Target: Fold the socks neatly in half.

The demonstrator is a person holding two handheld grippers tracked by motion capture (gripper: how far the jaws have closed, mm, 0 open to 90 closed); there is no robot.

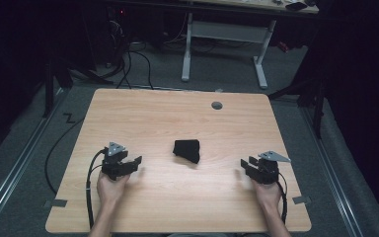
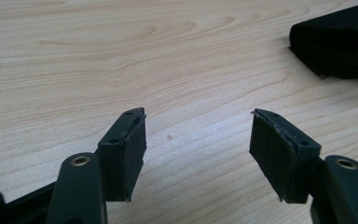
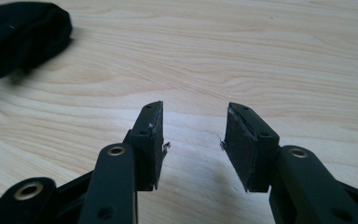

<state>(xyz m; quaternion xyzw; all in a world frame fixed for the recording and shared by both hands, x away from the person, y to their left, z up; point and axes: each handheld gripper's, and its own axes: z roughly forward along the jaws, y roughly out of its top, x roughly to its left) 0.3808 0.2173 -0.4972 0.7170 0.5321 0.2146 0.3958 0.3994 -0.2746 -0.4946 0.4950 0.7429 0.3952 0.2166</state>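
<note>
High view: a folded black cloth point(image 1: 187, 150) lies near the middle of the wooden worktop point(image 1: 148, 113), well apart from both tools. The left gripper point(image 1: 133, 163) sits low at the near left, held by a hand coming up from the bottom edge, its jaws spread and angled inward toward the cloth. The right gripper point(image 1: 245, 165) mirrors it at the near right, jaws likewise spread and empty, aimed inward. Both forearms run almost straight up from the near edge, wrists turned slightly toward the centre.

Left gripper view: the left gripper point(image 2: 198, 154) has its two jaws standing wide, bare wood between them, and the black cloth point(image 2: 335, 42) is off at the upper right, not in line with the gap. Closing from here would likely pinch nothing; a reach that stays on this heading could slide past the cloth's edge.

Right gripper view: the right gripper point(image 3: 193, 144) also has its jaws parted with nothing between, and the black cloth point(image 3: 21, 35) sits at the upper left. The pads look frayed at their edges, so I judge a thin grip on a single layer might slip, or drag the fold open if both sides pull unevenly.
</note>
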